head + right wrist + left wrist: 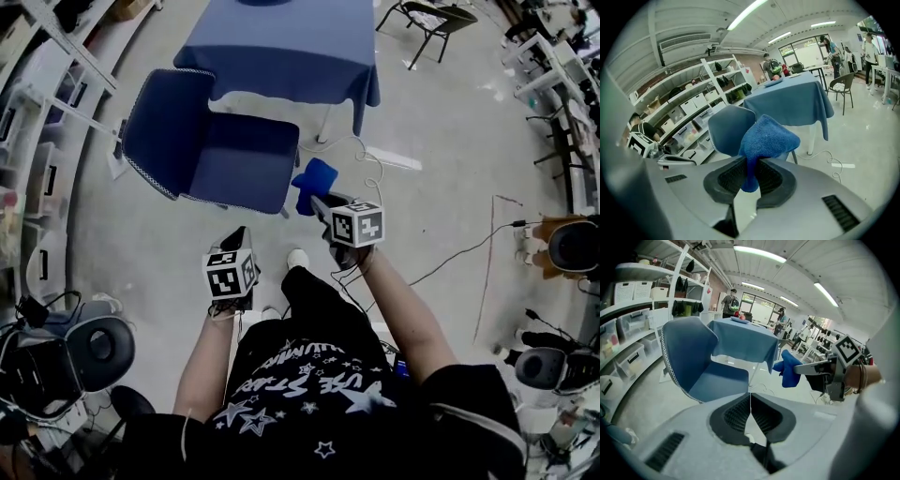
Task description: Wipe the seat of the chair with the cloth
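Note:
The blue chair (211,150) stands on the floor ahead of me, its seat (246,159) bare; it also shows in the left gripper view, where the chair (698,364) is left of centre. A blue cloth (313,182) hangs bunched from my right gripper (322,204), just off the seat's right front corner. In the right gripper view the cloth (766,138) is pinched between the jaws and hides part of the chair back (725,127). My left gripper (236,236) is lower, nearer my body, shut with nothing in it (750,405). It sees the cloth (789,369) to its right.
A table under a blue cover (281,42) stands just behind the chair. Shelving with bins (37,112) lines the left side. A white cable (361,155) and a dark cable (459,253) lie on the floor. A folding chair (433,21) is at the far right.

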A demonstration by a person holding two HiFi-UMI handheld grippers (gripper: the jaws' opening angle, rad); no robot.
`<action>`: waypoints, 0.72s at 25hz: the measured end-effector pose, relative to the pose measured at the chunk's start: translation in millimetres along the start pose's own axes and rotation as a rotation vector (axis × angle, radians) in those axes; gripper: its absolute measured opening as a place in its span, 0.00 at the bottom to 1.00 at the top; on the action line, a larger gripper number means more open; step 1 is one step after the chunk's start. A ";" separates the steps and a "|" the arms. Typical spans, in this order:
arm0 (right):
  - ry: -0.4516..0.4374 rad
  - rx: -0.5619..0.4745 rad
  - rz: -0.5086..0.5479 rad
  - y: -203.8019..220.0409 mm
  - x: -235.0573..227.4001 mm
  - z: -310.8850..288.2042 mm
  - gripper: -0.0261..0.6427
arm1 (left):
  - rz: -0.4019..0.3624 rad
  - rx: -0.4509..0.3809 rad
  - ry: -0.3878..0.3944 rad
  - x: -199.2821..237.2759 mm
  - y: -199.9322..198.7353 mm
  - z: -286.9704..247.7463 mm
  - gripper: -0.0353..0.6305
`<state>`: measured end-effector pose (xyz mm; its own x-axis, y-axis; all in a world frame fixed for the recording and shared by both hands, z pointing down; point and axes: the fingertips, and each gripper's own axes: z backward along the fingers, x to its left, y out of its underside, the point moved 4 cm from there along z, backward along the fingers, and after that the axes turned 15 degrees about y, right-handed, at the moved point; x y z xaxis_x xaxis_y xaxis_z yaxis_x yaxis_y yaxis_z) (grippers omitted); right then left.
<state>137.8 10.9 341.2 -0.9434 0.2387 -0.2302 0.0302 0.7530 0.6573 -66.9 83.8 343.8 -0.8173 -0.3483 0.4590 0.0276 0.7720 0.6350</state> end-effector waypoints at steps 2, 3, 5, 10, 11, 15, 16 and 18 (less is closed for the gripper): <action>-0.009 -0.036 0.033 0.4 7.7 20.6 0.12 | -0.031 -0.012 0.023 -13.7 5.7 11.1 0.08; -0.014 -0.055 0.050 0.8 12.1 31.2 0.12 | -0.045 -0.018 0.031 -19.8 9.1 17.3 0.09; -0.025 -0.089 0.072 3.4 21.5 51.7 0.12 | -0.064 -0.030 0.034 -29.2 16.7 31.5 0.09; -0.041 -0.115 0.064 30.0 51.3 91.1 0.12 | -0.072 -0.062 0.035 -38.4 43.0 73.3 0.09; -0.042 -0.115 0.053 36.7 57.3 97.3 0.12 | -0.074 -0.067 0.038 -39.8 49.2 81.3 0.09; -0.044 -0.133 0.048 63.0 82.6 119.8 0.12 | -0.091 -0.069 0.058 -43.8 74.5 106.5 0.09; -0.043 -0.134 0.054 71.9 88.4 125.1 0.12 | -0.095 -0.068 0.065 -44.6 81.5 111.8 0.09; -0.043 -0.131 0.067 92.4 98.5 135.3 0.12 | -0.104 -0.066 0.080 -46.1 95.2 121.7 0.09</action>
<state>92.3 186.9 282.2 -0.9257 0.3139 -0.2110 0.0467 0.6485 0.7597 -96.7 238.1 307.4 -0.7691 -0.4680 0.4354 -0.0146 0.6938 0.7200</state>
